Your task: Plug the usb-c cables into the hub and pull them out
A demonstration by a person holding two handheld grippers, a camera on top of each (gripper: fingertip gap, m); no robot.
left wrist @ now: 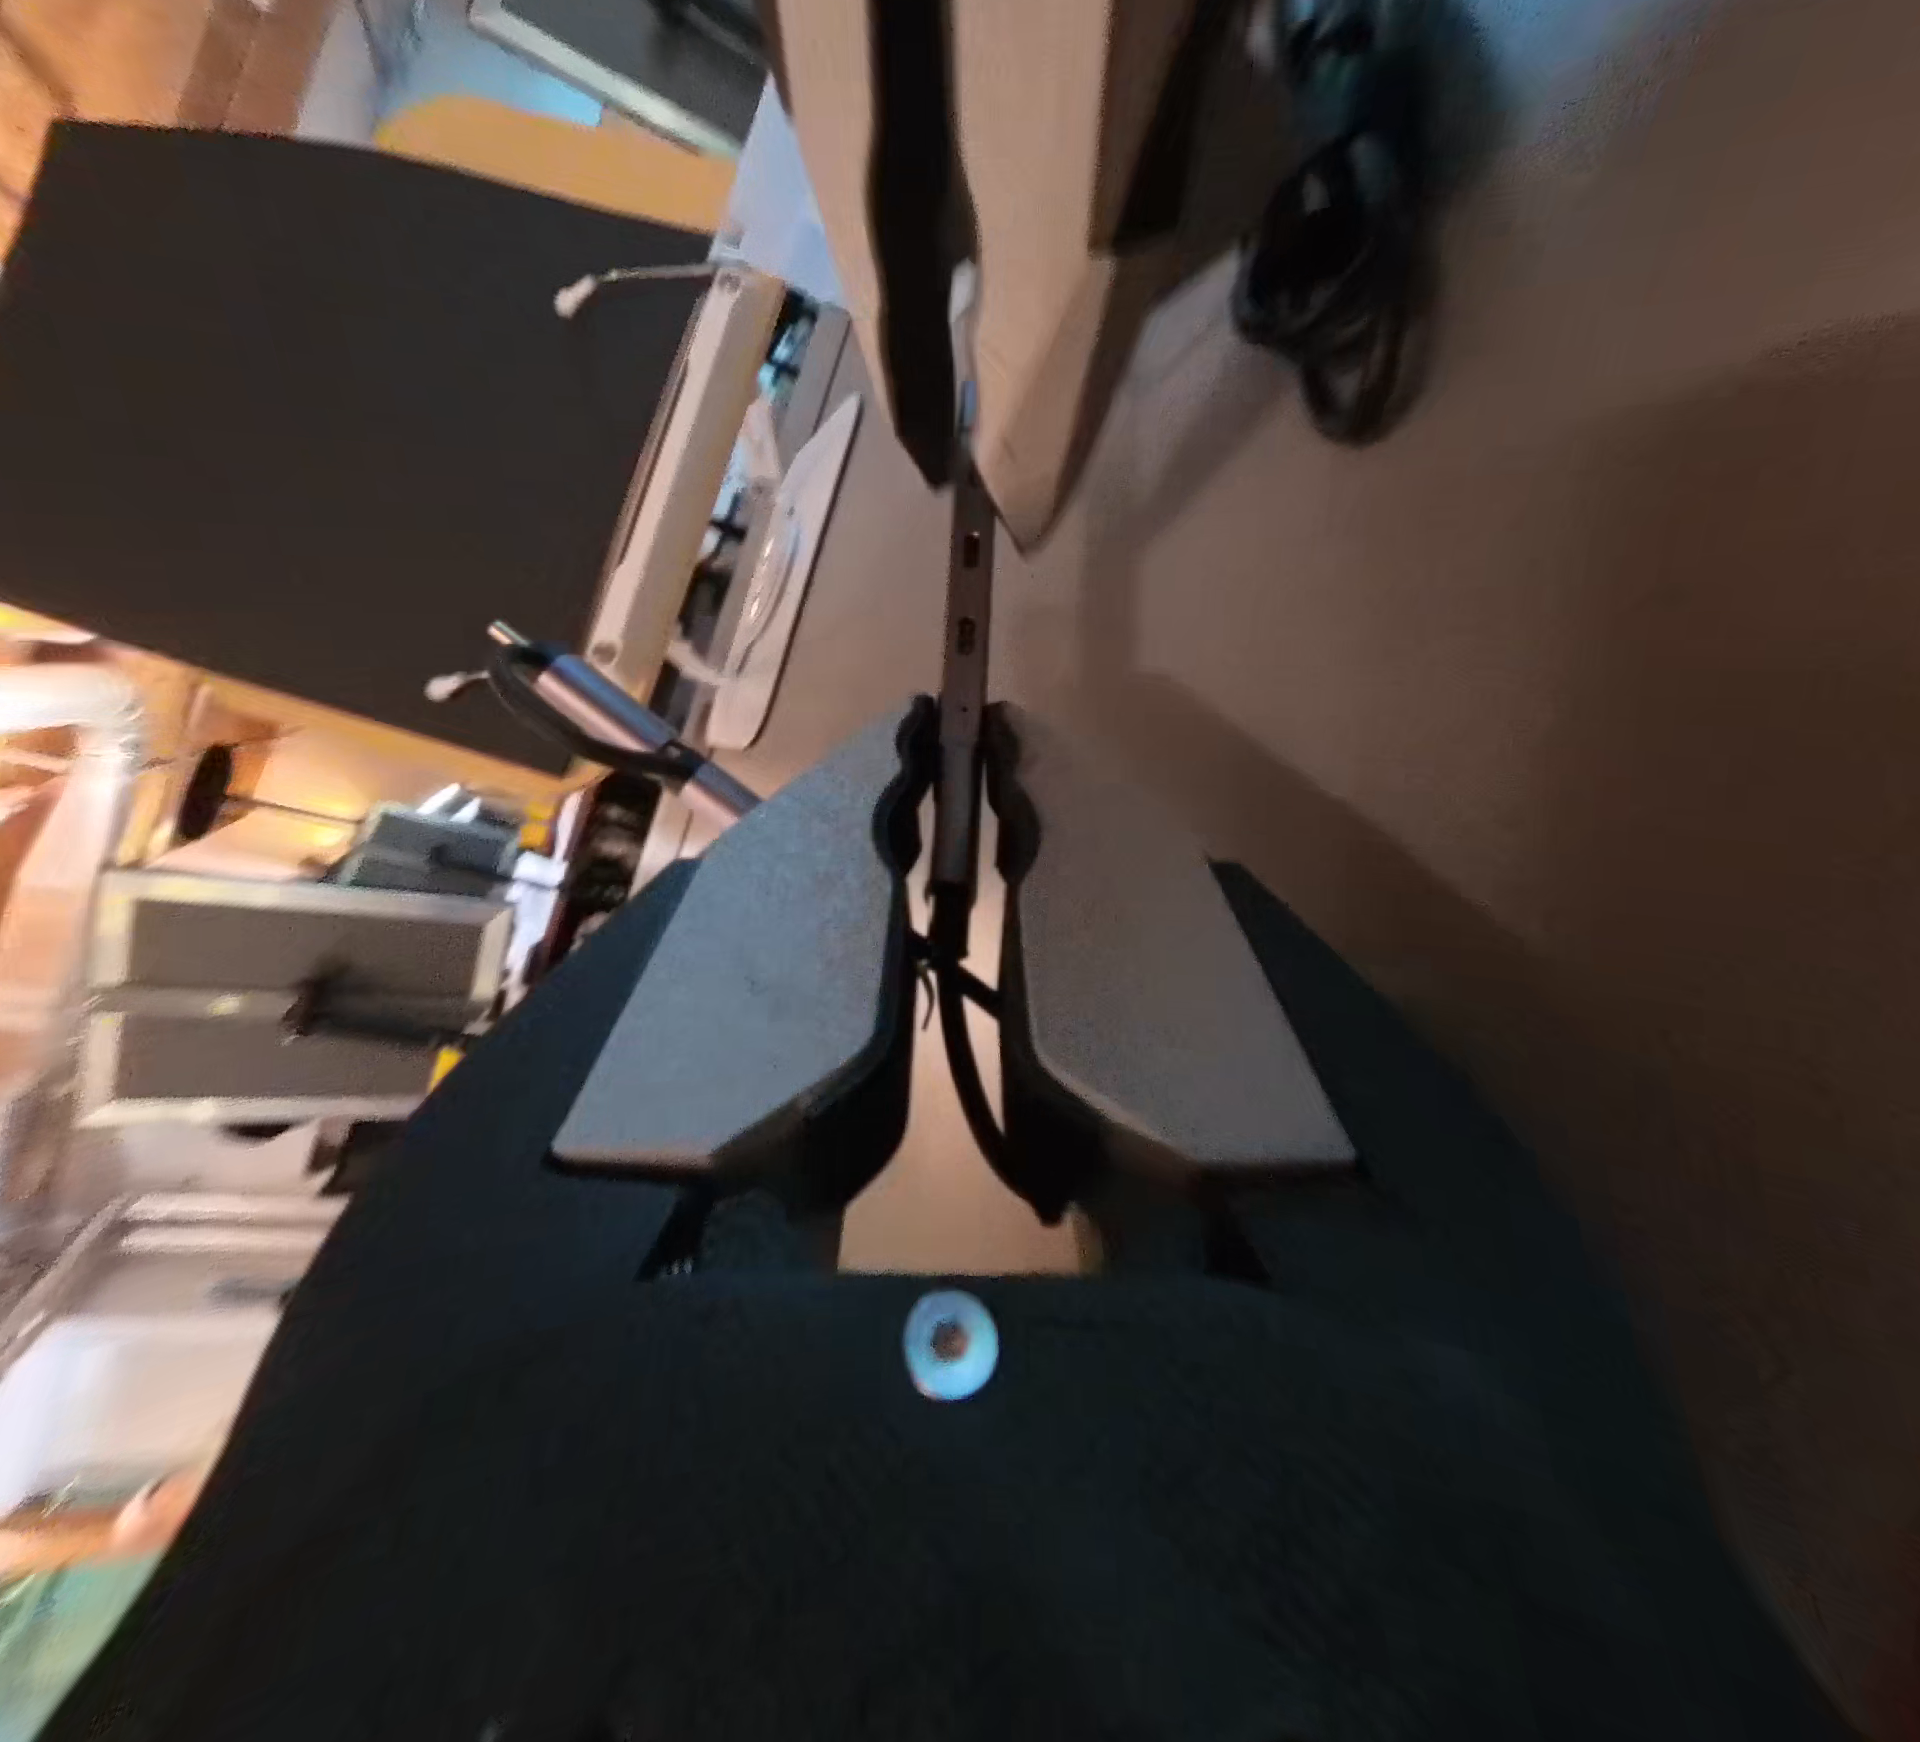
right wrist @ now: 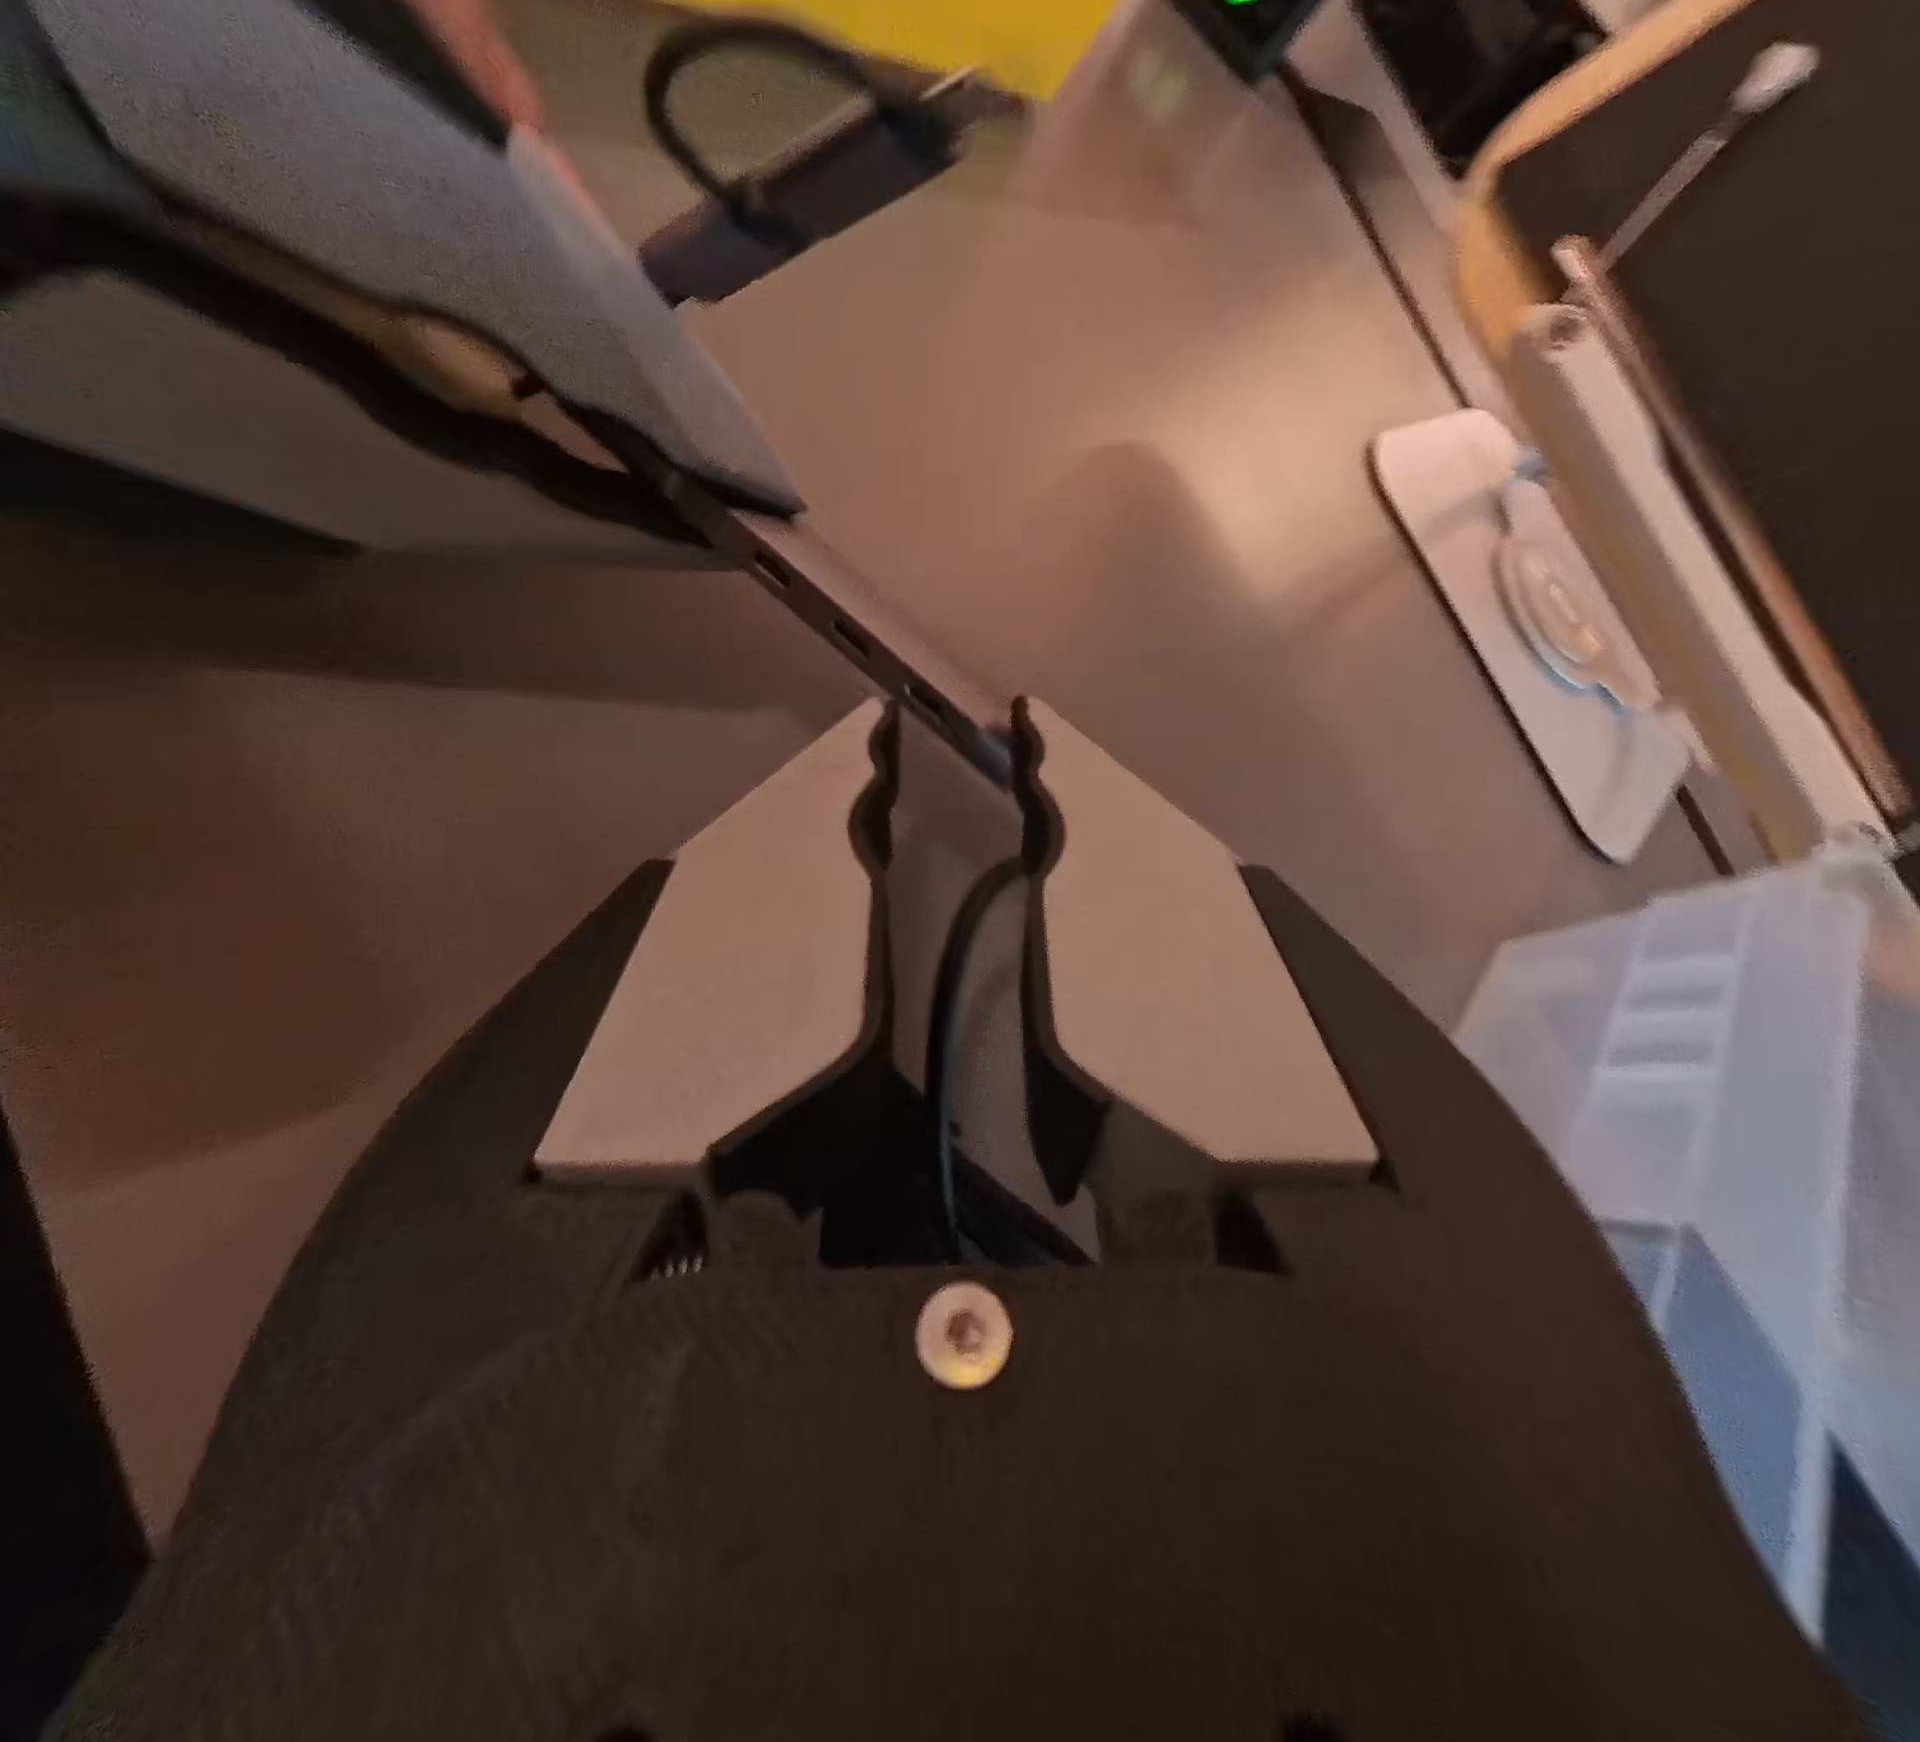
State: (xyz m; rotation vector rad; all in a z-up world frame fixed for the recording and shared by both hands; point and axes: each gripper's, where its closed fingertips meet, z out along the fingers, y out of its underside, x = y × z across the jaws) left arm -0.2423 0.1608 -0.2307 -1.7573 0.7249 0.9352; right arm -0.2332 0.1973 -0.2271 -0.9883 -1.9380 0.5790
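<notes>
A thin grey hub (left wrist: 966,591) is seen edge-on, with small ports along its side. My left gripper (left wrist: 954,736) is shut on its near end, where the hub's own black cable (left wrist: 961,1038) runs back between the fingers. In the right wrist view the hub (right wrist: 831,622) runs diagonally from the left gripper (right wrist: 665,487) down to my right gripper (right wrist: 951,736). The right gripper (left wrist: 961,456) is shut on a usb-c plug (right wrist: 992,747) at the hub's other end. A dark cable (right wrist: 961,954) curves back between its fingers. Blur hides whether the plug is seated.
A second grey hub with a looped black cable (right wrist: 769,186) lies on the beige table (right wrist: 1091,321); it also shows in the left wrist view (left wrist: 613,716). White-tipped cables (left wrist: 571,300) hang by a dark panel (left wrist: 312,404). A white stand base (right wrist: 1527,643), a translucent bin (right wrist: 1683,1121) and a black cable bundle (left wrist: 1340,258) lie nearby.
</notes>
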